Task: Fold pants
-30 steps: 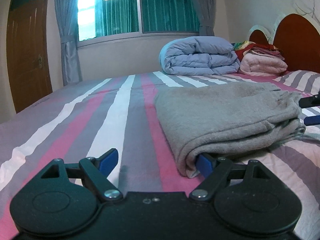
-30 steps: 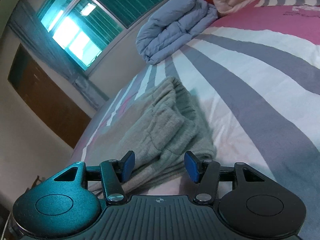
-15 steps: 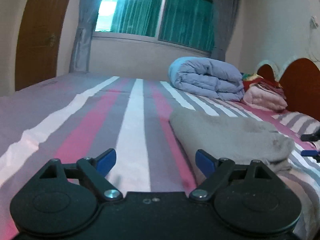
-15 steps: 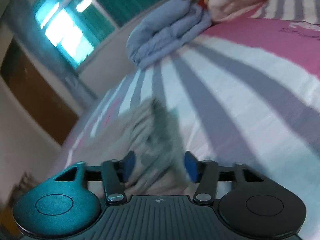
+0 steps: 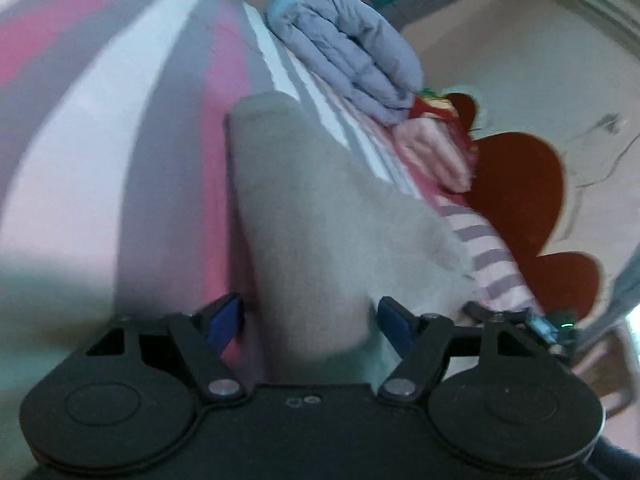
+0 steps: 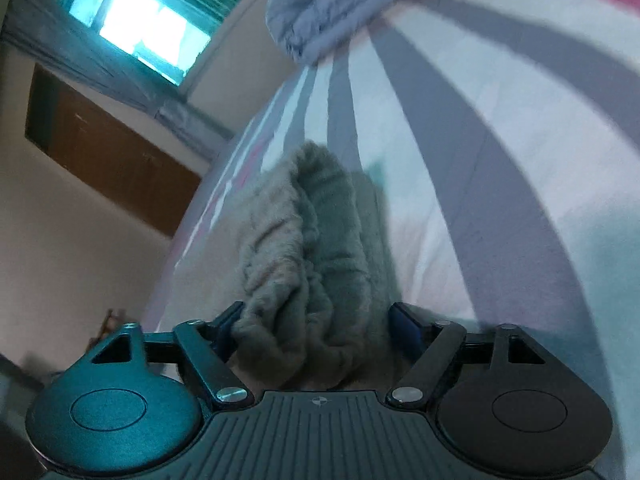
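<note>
The grey fleece pants [image 5: 320,216] lie folded in a thick bundle on the striped bed. In the left wrist view my left gripper [image 5: 310,322] is open, and the folded end of the bundle sits between its blue fingertips. In the right wrist view the gathered waistband end of the pants [image 6: 304,264] fills the gap of my right gripper [image 6: 318,326], whose jaws stand wide around it without clear squeeze. The right gripper also shows at the far end of the bundle in the left wrist view [image 5: 516,318]. Both views are tilted and blurred.
A folded blue-grey duvet [image 5: 352,52] and a pink blanket pile [image 5: 436,152] lie at the head of the bed by the red-brown headboard [image 5: 520,200]. A window [image 6: 152,12] and a wooden door [image 6: 108,152] are on the far walls.
Both grippers have moved in over the ends of the pants bundle and tilted. The cloth now sits between each pair of fingertips; before, the left gripper was beside it.
</note>
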Available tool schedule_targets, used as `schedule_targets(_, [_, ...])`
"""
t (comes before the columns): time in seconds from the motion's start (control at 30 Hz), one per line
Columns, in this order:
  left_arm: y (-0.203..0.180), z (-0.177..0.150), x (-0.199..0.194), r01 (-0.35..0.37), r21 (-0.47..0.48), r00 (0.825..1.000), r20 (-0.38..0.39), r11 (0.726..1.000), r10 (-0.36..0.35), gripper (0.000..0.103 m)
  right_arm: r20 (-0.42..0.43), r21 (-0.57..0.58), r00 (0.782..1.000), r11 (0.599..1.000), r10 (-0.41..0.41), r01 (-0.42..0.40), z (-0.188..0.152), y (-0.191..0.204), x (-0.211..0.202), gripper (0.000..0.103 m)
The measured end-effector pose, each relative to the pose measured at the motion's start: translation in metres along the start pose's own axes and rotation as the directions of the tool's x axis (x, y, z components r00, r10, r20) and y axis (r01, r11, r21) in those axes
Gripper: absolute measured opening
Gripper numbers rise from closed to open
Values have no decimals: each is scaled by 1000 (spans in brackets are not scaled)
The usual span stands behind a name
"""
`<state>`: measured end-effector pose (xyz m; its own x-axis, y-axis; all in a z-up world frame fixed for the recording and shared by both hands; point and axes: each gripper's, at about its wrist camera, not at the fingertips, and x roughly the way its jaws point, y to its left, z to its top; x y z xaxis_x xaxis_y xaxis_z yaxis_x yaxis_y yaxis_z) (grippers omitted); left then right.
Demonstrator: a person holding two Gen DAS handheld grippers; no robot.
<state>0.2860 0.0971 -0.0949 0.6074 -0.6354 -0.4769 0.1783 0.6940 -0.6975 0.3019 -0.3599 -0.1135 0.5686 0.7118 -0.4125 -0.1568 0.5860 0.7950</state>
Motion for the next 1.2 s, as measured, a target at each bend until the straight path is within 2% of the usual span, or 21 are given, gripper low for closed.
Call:
schedule_targets(0.07, [14,9,10,55,-92,998,-13,994,-56,33,-27,18,999,999,44,-43,7,-4,8,71])
schedule_targets(0.13, [20,11,22,80,-112,997,-12,990,-82,20,-60,-35,998,999,36,-38,13,2,19,60])
schedule_targets(0.3, [12,31,8,173,-60,982,92,983,-167,15,-43,-132,997,988,72,-77,37,21,23,47])
schedule_targets(0.5, [0,104,9,124,49,973,192,991,-131,15,17,-239,987,960,157,-149,96,61,47,46])
schedule_targets(0.57, [-2,121,21,25,113,979,198,993,-47,22,16,-239,988,960,156,-147,121,68,77,51])
schedule_targets(0.6, [0,124,30,-31,108,980,196,994,9,35,15,-240,992,964,126,-119,131,67,92,58])
schedule_targets(0.63, [3,126,42,-112,103,981,167,988,94,49,12,-221,998,974,54,-50,139,62,112,88])
schedule_targets(0.67, [1,125,53,-192,124,976,132,974,175,51,-2,-201,999,978,-46,45,142,56,128,96])
schedule_targets(0.7, [-2,119,62,-254,154,965,112,955,239,61,-20,-201,988,968,-154,147,141,50,145,96])
schedule_targets(0.73, [-5,112,65,-276,167,958,121,946,258,81,-34,-225,983,960,-179,167,138,46,155,97])
schedule_targets(0.77, [-8,107,65,-306,175,949,137,936,285,89,-30,-241,986,959,-163,151,134,45,158,98])
schedule_targets(0.8, [-11,102,62,-327,186,940,162,927,299,89,-25,-254,985,954,-171,159,131,45,159,98])
schedule_targets(0.87, [-18,97,49,-296,182,943,213,938,256,80,11,-263,986,951,-164,161,124,47,153,98])
schedule_targets(0.9, [-22,93,38,-289,176,935,265,941,237,79,42,-263,987,951,-155,161,121,49,148,98])
schedule_targets(0.93, [-22,89,27,-272,161,924,319,949,211,85,80,-260,985,951,-150,166,116,49,138,98])
schedule_targets(0.97, [-17,88,21,-262,121,922,325,957,211,86,94,-254,984,952,-149,168,110,49,136,98])
schedule_targets(1.03, [-1,92,21,-200,20,952,241,979,190,75,43,-205,994,973,-103,110,104,40,132,98])
schedule_targets(1.1, [5,94,30,-121,-20,976,179,992,123,67,-35,-205,995,975,-92,83,104,40,138,98])
schedule_targets(1.13, [6,98,36,-86,-21,984,157,996,88,48,-56,-221,993,971,-105,90,110,49,142,98])
schedule_targets(1.17, [8,102,40,-42,-33,988,146,999,47,29,-72,-240,991,966,-113,92,109,53,146,90])
schedule_targets(1.2, [7,106,41,-14,-48,987,159,999,22,23,-95,-253,990,964,-103,76,109,57,149,73])
